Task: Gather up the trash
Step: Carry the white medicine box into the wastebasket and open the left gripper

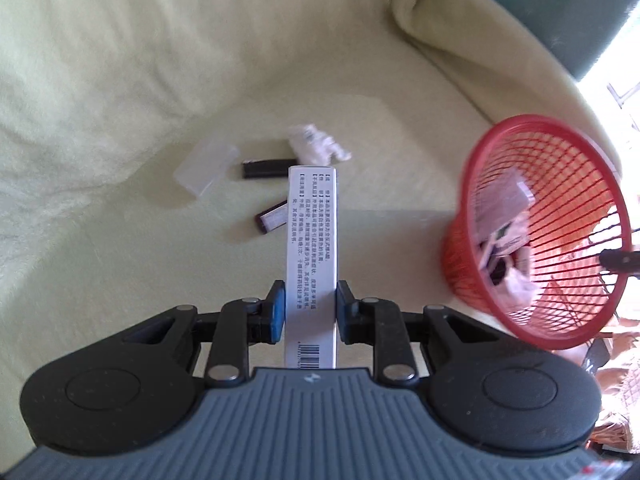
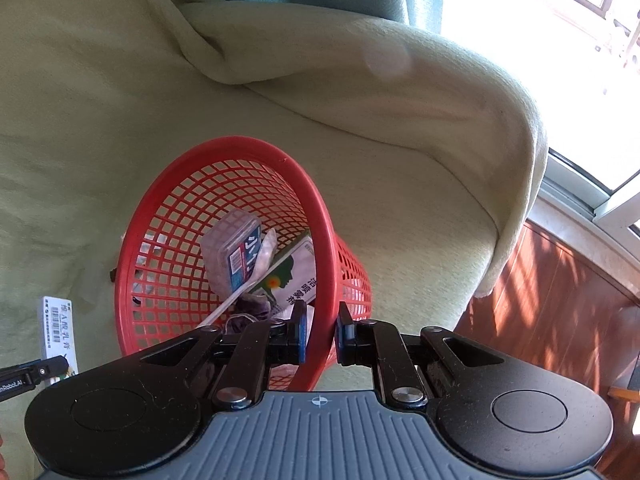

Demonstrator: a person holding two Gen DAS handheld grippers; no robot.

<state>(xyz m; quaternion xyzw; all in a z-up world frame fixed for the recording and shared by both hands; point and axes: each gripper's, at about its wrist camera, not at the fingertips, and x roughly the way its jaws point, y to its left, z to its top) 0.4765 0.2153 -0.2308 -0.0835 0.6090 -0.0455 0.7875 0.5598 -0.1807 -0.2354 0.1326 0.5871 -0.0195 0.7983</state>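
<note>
Nearest to the left wrist camera, the left hand-held gripper [image 1: 310, 307] is closed on a long white box [image 1: 311, 248] with printed text and a barcode; the box stands out forward between the two pads, above the pale green blanket [image 1: 120, 80] that covers the seat. Going from left to right on the blanket, there is a clear plastic case [image 1: 205, 173], then a black stick-like item [image 1: 267, 168], below it a small dark packet with a white label [image 1: 273, 219], which lies partly behind the box, and then a crumpled white paper [image 1: 318, 145]. All four lie near each other and are not yet collected. Further to the right is the red mesh basket [image 1: 540, 236], tilted with its opening toward the cameras. In the right wrist view, the right hand-held gripper [image 2: 321, 330] is clamped on the basket rim [image 2: 320, 216], one finger inside and one outside. The basket already holds several things: a clear box with a blue label [image 2: 236, 252], a green and white carton [image 2: 294, 276], a thin white stick [image 2: 224, 310] and some crumpled pieces that I cannot identify. So I judge the task is about half done: the white box must go into the basket, and after it the four items on the blanket.
</note>
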